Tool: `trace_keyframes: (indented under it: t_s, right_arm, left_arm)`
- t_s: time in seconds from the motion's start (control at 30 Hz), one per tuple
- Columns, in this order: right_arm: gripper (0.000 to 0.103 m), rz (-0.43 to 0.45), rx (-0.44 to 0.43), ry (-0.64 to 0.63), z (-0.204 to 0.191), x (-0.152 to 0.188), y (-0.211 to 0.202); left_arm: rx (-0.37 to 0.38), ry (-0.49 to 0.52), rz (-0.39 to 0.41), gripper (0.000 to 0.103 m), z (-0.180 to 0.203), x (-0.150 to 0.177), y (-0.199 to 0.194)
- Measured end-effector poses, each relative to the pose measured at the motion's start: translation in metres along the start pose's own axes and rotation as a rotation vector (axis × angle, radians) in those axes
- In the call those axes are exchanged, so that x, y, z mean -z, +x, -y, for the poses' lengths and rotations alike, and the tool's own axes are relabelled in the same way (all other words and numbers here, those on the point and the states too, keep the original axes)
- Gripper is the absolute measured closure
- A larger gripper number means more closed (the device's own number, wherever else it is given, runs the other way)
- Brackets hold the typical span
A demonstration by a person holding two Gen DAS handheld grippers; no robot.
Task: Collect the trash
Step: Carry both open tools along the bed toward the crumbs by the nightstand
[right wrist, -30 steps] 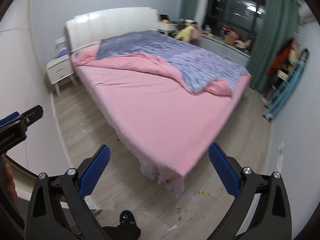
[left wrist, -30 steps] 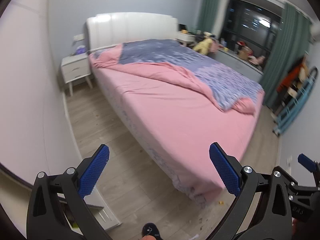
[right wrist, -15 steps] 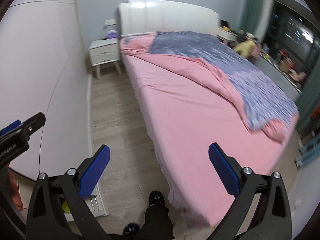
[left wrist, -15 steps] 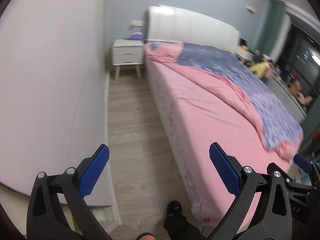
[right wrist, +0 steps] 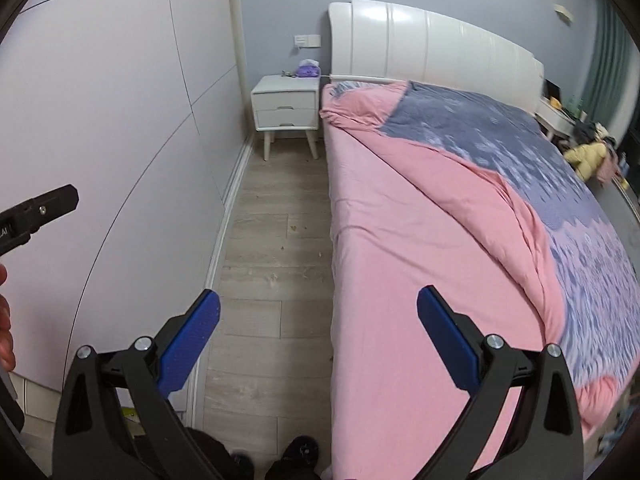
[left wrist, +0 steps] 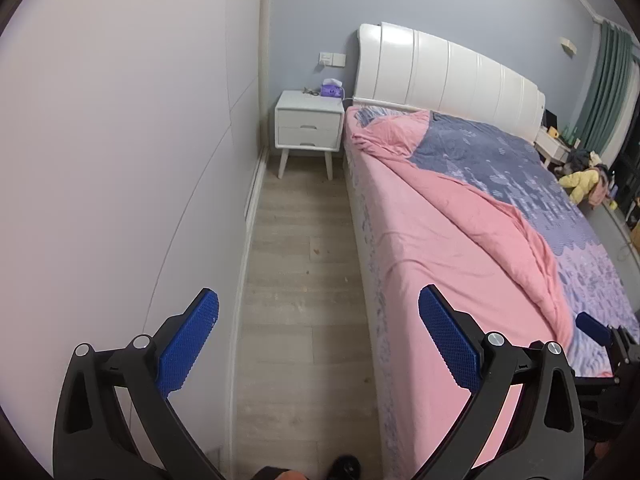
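Left wrist view shows both tools wide open and empty: left tool (left wrist: 318, 340), right tool (right wrist: 318, 338). Small crumbs (left wrist: 317, 251) lie ahead on the floor (left wrist: 296, 320), beside the bed (left wrist: 440, 248).

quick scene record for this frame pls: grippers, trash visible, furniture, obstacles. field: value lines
left gripper: open, empty, aimed down the floor aisle
right gripper: open, empty, same heading
trash: small brown scraps on the wood floor, mid-aisle; type too small to tell
bed: right of the aisle, pink sheet, blue-grey quilt
nightstand: white, two drawers, at the aisle's far end
on nightstand: purple tissue box
wardrobe wall: left of the aisle
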State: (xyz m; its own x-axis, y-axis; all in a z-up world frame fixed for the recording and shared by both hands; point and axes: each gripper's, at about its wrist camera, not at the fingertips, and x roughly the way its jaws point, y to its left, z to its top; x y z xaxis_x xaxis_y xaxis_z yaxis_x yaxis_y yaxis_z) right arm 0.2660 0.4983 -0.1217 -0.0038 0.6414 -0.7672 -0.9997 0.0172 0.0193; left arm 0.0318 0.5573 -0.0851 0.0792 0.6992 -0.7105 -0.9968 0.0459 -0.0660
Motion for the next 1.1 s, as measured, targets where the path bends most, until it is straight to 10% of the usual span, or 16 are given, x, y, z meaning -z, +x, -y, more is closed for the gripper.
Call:
trace_keyframes:
  t_s: [0.4,0.77,1.1]
  right_arm:
    - [0.007,-0.090,-0.045,-0.062,-0.031,-0.082,0.121]
    - [0.007,-0.121,-0.111,-0.058,-0.051,-0.163,0.224]
    - [0.007,-0.144,-0.179,-0.105,-0.045,-0.218,0.362]
  left_arm:
    - [-0.030,-0.045,-0.040,0.006,-0.040,-0.070,0.140]
    - [0.090,0.059,0.015,0.006,-0.053,-0.161,0.258]
    - [0.084,0.104,-0.124,0.006,-0.047,-0.183,0.399]
